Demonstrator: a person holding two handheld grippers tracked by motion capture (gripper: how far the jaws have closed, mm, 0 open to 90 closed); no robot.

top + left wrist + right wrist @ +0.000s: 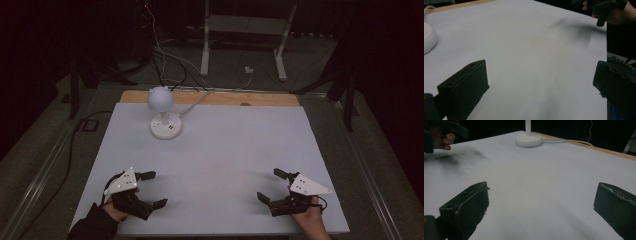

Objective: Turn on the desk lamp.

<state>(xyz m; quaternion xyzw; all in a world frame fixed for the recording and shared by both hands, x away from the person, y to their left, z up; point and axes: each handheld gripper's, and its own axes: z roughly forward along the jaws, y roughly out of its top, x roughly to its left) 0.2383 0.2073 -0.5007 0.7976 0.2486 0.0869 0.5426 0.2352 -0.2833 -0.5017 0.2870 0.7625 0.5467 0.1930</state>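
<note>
Two hand-held black two-jaw grippers rest low at the near edge of the pale grey table top (pixel 215 165); the left gripper (pixel 152 190) sits at the near left corner with its jaws spread wide and nothing between them; the right gripper (pixel 270 186) sits at the near right corner, likewise spread wide and holding nothing; each points inward toward the middle of the table.

The nearest thing to either is the small white desk lamp with a round globe head and a round flat base (pixel 164 114), standing upright toward the far left of the table, well apart from both grippers, nearer the left one; its white cord (pixel 197 102) runs off the far edge.

By the look of it, the lamp is light, rigid plastic, smooth and somewhat slippery, and probably top-heavy under that globe; the thin stem (pixel 528 127) between head and base seems the best place to take hold, or the rim of the base (pixel 528 140); the globe is likely too wide and too round for the jaws. Its long axis stands vertical, head straight up, with the cord trailing away from the person, so a pull may drag on it.
</note>
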